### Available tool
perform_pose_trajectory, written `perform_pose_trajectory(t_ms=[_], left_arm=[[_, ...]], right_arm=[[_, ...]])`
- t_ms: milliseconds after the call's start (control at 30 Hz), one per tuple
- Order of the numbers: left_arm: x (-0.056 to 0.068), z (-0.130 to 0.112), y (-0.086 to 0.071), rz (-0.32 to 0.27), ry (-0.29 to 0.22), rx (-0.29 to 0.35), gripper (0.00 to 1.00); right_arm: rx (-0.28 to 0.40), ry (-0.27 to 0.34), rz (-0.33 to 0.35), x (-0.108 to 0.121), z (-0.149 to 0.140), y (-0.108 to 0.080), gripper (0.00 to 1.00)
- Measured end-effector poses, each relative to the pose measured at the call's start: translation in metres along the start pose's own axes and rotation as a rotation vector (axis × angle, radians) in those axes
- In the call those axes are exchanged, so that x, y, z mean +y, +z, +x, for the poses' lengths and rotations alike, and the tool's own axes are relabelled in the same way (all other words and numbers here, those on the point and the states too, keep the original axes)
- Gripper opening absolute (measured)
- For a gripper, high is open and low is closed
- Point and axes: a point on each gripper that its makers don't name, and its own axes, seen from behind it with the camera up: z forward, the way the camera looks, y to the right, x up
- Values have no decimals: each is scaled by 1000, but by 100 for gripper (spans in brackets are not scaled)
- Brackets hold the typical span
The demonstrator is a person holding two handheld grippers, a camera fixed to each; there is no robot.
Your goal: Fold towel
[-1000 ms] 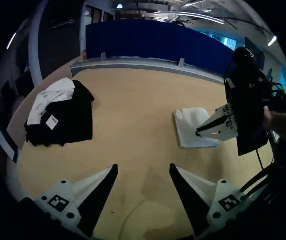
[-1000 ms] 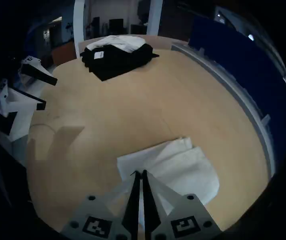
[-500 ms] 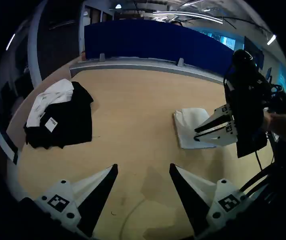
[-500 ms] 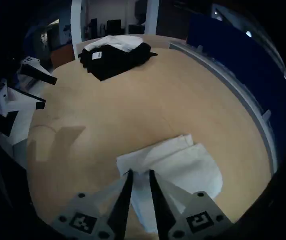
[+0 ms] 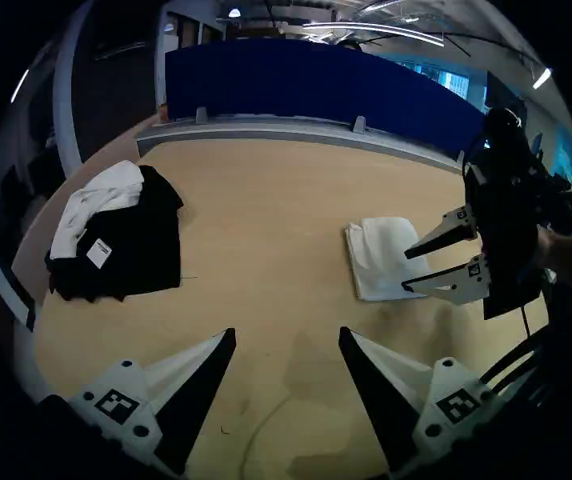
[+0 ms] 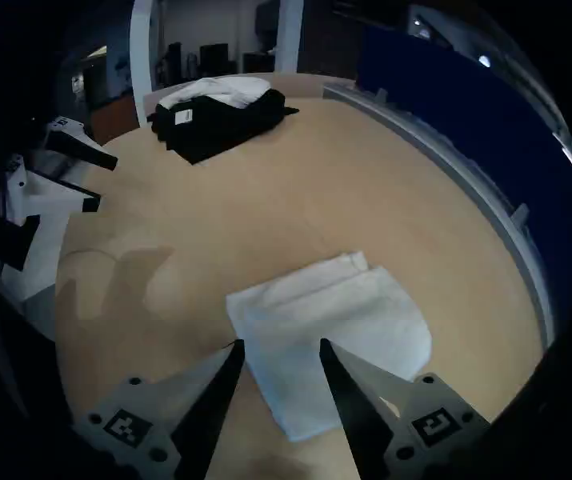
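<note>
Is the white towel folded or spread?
Folded: the towel lies as a compact rectangle, with layered edges showing along its far side.

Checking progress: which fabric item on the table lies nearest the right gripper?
The folded white towel, just ahead of the open right gripper; the black clothing pile sits far across the table.

We read this as open-plan office. Under and ahead of left fingers (image 5: 198,376): broad pale-wood desk top (image 5: 270,208). Beyond fingertips, along desk's far edge: grey rail (image 5: 286,128), long blue divider screen (image 5: 318,84) standing behind it. Above screen: exposed ceiling, strip lights (image 5: 382,28). Far ahead of right fingers (image 6: 214,392), to their left: white pillars (image 6: 138,56), dim room with dark furniture we cannot make out.
</note>
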Motion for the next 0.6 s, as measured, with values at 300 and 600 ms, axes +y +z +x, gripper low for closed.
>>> perform_pose_trajectory(t_ms=[300,600], left_arm=[[3,3,2,-3,7,0,96],[7,5,1,-7,6,2,96]], right_arm=[[-43,74,-42,11,-40,-17,72],[-74,129,-63,15,-69,-26,72]])
